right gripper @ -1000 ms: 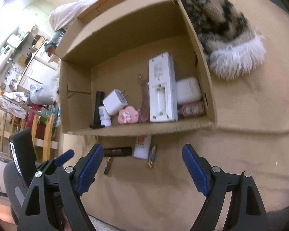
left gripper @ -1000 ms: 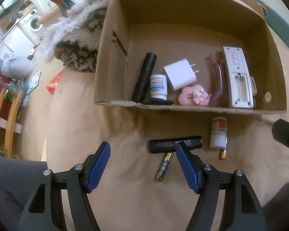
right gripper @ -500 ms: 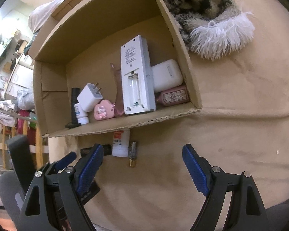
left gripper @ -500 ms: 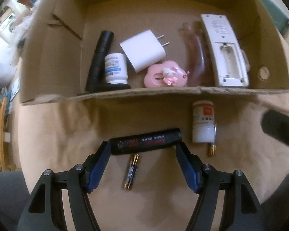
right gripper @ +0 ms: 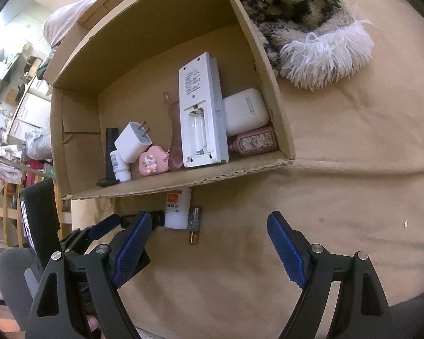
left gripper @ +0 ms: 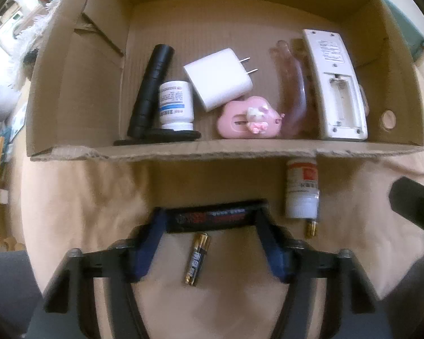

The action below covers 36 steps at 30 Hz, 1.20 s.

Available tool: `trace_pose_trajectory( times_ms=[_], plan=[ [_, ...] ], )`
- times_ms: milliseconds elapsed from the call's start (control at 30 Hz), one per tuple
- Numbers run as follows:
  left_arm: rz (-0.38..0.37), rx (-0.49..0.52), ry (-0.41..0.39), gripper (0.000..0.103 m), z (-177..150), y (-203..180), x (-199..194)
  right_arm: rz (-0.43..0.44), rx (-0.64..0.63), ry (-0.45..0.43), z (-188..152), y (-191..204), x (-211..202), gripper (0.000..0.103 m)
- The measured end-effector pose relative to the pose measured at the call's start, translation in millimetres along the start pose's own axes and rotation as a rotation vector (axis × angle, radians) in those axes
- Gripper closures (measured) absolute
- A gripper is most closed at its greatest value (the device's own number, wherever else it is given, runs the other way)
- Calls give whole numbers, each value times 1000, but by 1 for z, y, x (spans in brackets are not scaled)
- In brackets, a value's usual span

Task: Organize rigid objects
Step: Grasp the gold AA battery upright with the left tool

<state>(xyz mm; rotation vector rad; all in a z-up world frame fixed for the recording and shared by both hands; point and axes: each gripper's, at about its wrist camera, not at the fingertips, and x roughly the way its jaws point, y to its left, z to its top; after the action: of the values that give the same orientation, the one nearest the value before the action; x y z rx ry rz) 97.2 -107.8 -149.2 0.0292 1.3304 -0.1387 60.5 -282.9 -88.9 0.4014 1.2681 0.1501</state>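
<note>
A black tube with red print (left gripper: 216, 216) lies crosswise on the tan cloth in front of the cardboard box (left gripper: 212, 152). My left gripper (left gripper: 212, 226) has its blue pads at both ends of the tube; whether it grips is unclear. A battery (left gripper: 197, 258) lies between the fingers. A white bottle with a red label (left gripper: 301, 190) and a second battery (left gripper: 311, 227) lie to the right. My right gripper (right gripper: 209, 243) is open and empty above the cloth, right of the bottle (right gripper: 178, 209).
The box holds a black flashlight (left gripper: 151, 87), a white pill bottle (left gripper: 175, 104), a charger (left gripper: 219, 77), a pink toy (left gripper: 248, 120), a white remote (left gripper: 335, 84), an earbud case (right gripper: 246, 111) and a pink bottle (right gripper: 254, 141). A furry blanket (right gripper: 305, 28) lies right of the box.
My left gripper moved forward and down until its pads came around the ends of the black tube. My right gripper shifted slightly closer to the box.
</note>
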Motion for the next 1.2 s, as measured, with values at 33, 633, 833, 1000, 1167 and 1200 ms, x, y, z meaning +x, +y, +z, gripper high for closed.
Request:
trace_pose_trajectory(
  times_ms=[33, 633, 833, 1000, 1167, 1200],
  plan=[
    [50, 32, -4, 93, -1, -4, -3, -1, 1, 1, 1, 0, 0, 14],
    [-96, -103, 48, 36, -30, 82, -20, 1, -2, 5, 2, 7, 5, 14],
    [-97, -175, 52, 31, -26, 109, -13, 4, -27, 7, 4, 14, 7, 14],
    [-71, -65, 115, 67, -32, 81, 5, -8, -31, 13, 6, 14, 11, 14],
    [-11, 2, 110, 94, -31, 69, 11, 33, 27, 57, 5, 2, 20, 14],
    [-15, 8, 114, 94, -31, 71, 11, 49, 48, 77, 5, -1, 25, 14]
  ],
)
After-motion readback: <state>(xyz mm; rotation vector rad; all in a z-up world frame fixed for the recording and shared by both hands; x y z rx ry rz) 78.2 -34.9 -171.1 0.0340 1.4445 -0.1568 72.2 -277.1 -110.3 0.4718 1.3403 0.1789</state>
